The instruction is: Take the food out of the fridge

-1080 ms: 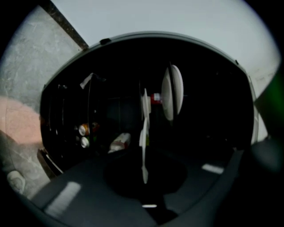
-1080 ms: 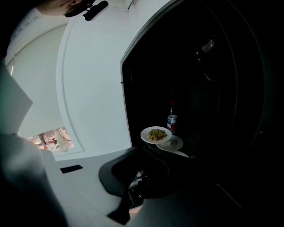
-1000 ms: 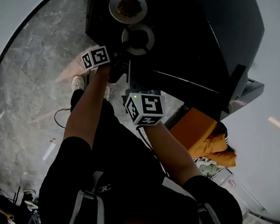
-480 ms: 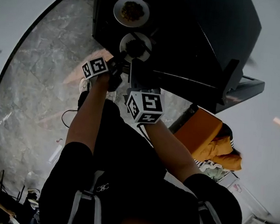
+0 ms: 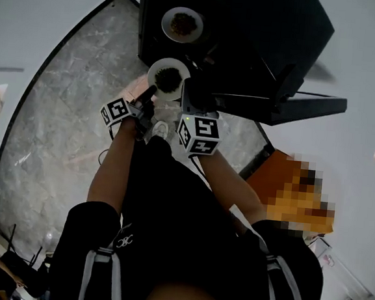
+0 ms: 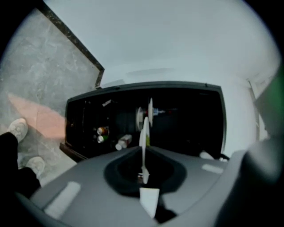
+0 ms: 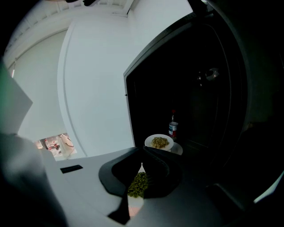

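A white plate of dark green food (image 5: 167, 79) hangs just outside the open black fridge (image 5: 250, 27), held between both grippers. My left gripper (image 5: 149, 94) is shut on its left rim. In the left gripper view the plate (image 6: 143, 133) shows edge-on, pinched in the jaws. My right gripper (image 5: 186, 92) is shut on the right rim, and the green food (image 7: 138, 184) lies between its jaws. A second plate of food (image 5: 182, 24) stays inside the fridge and also shows as the plate in the fridge (image 7: 159, 142).
The fridge door (image 5: 309, 106) stands open to the right. A bottle (image 7: 173, 125) stands behind the inner plate, and small bottles and cans (image 6: 103, 131) lie in the fridge. Grey marble floor (image 5: 61, 102) spreads left, with the person's shoes (image 6: 18, 129) below.
The held plate has come out of the fridge toward the person, from inside the opening to beyond its front edge. Both grippers moved back with it, the left one farther.
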Demonstrator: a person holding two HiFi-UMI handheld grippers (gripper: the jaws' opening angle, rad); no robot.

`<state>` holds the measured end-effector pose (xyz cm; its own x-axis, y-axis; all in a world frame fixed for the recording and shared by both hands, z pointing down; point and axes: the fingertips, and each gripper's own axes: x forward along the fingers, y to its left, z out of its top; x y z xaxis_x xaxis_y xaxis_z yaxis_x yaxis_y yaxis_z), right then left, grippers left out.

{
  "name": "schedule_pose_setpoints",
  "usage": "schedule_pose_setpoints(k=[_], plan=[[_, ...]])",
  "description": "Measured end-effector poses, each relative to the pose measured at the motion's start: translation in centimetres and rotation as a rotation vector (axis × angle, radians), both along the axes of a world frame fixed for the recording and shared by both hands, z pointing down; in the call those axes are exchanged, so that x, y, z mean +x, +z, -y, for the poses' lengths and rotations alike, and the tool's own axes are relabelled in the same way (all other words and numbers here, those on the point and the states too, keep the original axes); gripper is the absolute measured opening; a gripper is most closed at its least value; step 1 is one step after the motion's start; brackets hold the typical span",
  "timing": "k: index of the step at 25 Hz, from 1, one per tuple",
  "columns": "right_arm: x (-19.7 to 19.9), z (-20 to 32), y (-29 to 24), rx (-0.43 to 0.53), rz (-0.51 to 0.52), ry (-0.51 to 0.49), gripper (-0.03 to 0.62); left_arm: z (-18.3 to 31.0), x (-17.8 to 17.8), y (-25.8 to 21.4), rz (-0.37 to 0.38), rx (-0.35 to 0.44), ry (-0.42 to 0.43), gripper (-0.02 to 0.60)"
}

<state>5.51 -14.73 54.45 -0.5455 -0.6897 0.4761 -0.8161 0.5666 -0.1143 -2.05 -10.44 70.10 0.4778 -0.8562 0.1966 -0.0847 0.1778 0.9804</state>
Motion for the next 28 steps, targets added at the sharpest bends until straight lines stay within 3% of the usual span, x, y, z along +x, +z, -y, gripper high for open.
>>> schedule_pose_setpoints(k=[5,10,14,21,28], plan=[[-0.2,-0.5,-4.1,0.044,0.036,-0.004,0.002,-2.5,-2.4,-6.2,0.018,0.039,-0.035,0.014],[-0.9,-1.2,-7.2,0.075,0.075,-0.012,0.002,-4.2,-5.5,-14.0,-0.031,0.087,-0.109,0.014],[-1.0,0.1,-8.2,0.092,0.105,0.004,0.002,-4.6,-8.5,-19.8,0.026,0.085,-0.153,0.014],[-2.0,0.1,-9.6,0.092,0.128,0.01,0.002,-2.9,-11.0,-30.8,0.061,0.151,-0.163,0.014],[-3.9,-0.2,-10.8,0.104,0.121,-0.022,0.002,1.1,-11.3,-37.9,0.084,0.171,-0.102,0.014]])
